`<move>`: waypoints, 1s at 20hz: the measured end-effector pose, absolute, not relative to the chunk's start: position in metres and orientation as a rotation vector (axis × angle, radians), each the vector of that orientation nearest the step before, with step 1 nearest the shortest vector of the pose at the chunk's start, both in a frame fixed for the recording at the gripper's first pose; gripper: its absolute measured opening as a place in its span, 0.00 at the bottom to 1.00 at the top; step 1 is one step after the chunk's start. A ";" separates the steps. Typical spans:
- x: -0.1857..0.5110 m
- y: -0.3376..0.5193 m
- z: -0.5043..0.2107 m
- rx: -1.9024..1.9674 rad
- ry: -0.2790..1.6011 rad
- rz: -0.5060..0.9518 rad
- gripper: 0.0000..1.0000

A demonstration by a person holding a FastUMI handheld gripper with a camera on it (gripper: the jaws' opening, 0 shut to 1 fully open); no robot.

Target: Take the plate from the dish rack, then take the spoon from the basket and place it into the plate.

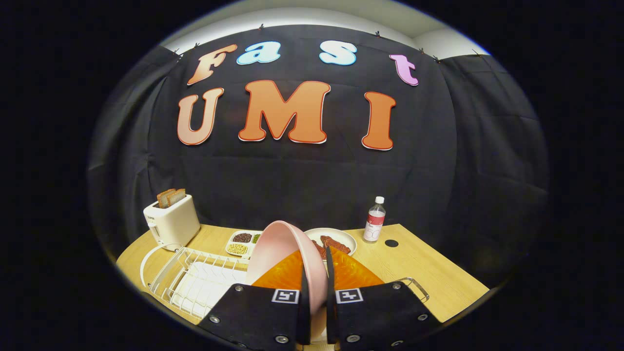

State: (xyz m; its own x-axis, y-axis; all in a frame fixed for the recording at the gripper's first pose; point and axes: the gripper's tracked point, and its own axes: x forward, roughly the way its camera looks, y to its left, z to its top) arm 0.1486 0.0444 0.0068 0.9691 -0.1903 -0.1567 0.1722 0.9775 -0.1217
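While gripped edge-on between the two fingers, pink plate (287, 253) stands nearly upright, its rim running down into the narrow gap and its hollow side turned toward the rack. Tool (316, 273) clamped on that plate, one finger pressing each face (fingers (352, 265) close together, only the plate's thickness between them). White wire dish rack (195, 280) lies on the wooden worktop (429, 273) just below and to the left of the plate, slots looking bare, with a curved white loop at its near-left side. White toaster (171, 223) beyond the rack, two slices of bread (170, 197) sticking up out of it. Divided snack tray (242, 242) with dark, green and pale yellow fillings sits between toaster and plate, partly hidden behind the plate's edge. White dish (336, 240) holding reddish-brown pieces just beyond the fingertips, to the right of the pink plate. Clear bottle (375, 220) with a white cap upright farther right, near the back edge of the worktop, a small dark round spot (391, 243) beside it. Thin metal handle or rim (414, 285) curving out by the right finger (cannot tell what it belongs to).
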 end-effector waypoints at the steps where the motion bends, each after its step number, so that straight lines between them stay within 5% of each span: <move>1: 0.143 0.047 0.008 -0.097 0.171 -0.168 0.13; 20: 0.025 0.080 -0.073 0.171 0.288 0.012 0.13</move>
State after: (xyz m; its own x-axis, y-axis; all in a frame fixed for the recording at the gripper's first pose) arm 0.0251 0.0800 -0.0731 0.9587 0.0359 -0.2820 0.0130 0.9854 0.1696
